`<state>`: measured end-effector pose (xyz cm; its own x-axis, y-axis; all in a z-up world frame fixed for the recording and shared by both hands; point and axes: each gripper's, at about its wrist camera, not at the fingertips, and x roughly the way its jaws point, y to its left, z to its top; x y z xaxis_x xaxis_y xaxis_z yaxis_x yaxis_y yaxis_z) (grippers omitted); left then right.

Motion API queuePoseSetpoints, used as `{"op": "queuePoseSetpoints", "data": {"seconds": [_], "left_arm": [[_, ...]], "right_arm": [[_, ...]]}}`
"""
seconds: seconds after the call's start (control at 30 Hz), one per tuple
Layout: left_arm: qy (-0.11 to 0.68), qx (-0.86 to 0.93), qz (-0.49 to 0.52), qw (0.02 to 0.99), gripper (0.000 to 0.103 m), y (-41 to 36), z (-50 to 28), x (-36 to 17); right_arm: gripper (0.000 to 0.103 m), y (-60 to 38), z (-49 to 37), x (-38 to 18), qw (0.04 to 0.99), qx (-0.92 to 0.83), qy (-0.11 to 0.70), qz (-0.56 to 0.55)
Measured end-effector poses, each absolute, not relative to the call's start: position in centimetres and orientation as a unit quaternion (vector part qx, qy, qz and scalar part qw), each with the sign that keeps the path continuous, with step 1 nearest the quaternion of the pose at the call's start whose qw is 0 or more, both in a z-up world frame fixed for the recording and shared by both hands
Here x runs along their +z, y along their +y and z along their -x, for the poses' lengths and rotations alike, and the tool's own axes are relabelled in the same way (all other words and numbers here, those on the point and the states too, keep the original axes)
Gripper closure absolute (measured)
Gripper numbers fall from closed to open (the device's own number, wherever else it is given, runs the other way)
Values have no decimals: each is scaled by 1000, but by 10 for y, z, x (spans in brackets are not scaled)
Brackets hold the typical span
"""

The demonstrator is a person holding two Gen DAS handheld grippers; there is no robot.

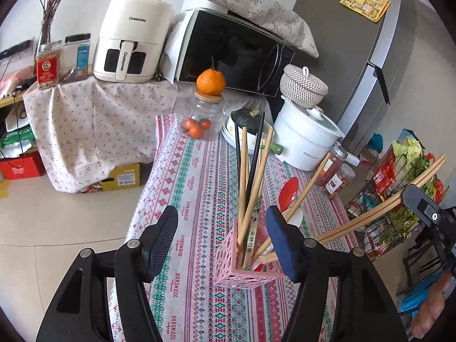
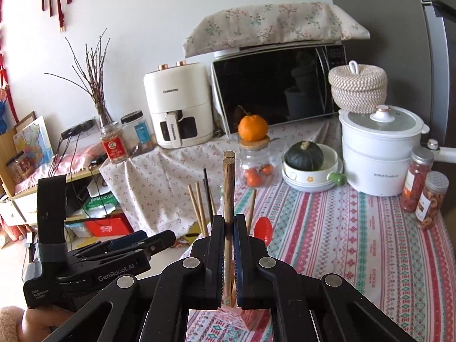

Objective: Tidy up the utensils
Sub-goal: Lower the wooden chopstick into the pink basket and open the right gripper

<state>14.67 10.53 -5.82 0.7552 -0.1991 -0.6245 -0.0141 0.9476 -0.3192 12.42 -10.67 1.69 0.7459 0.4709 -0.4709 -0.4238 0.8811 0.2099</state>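
A pink lattice holder [image 1: 242,268] stands on the patterned tablecloth [image 1: 199,171]. It holds several wooden and black chopsticks [image 1: 248,171], a red spoon [image 1: 287,192] and a white spoon [image 1: 295,219]. My left gripper [image 1: 222,242] is open, one finger on either side of the holder's near end, and the pads do not touch it. My right gripper [image 2: 228,228] is shut on a pair of wooden chopsticks [image 2: 228,182] that point up and away. In the left wrist view that pair [image 1: 370,213] reaches in from the right towards the holder. The left gripper [image 2: 159,240] shows at the right view's lower left.
At the table's far end are a glass jar [image 1: 199,119] with an orange [image 1: 211,82] on its lid, a bowl with a green squash [image 2: 304,156], a white electric pot [image 2: 379,156] and snack jars [image 2: 421,188]. Behind stand a microwave [image 2: 273,85] and an air fryer [image 2: 179,105]. A wire rack of vegetables [image 1: 399,188] is to the right.
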Motion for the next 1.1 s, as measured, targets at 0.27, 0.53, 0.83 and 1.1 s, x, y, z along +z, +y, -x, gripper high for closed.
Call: {"op": "queuePoseSetpoints", "data": {"seconds": [0.27,0.53,0.83,1.1], "left_arm": [[382,-56,135,912,35,110,-140,-70],[393,-64,127,908,35,111,-139,-72],[403,-62,127,904,23,108,-140,-72],[402,-26,124,907,12,104,-135,-70]], "right_arm": [[99,-84,-152,-9,919,240,310,-33],[97,-75,-175,-26,909,234,341,-47],[56,-92,-180,-22,910,222,337,-91],[24,-113,-161,-9,923,197,322,-79]]}}
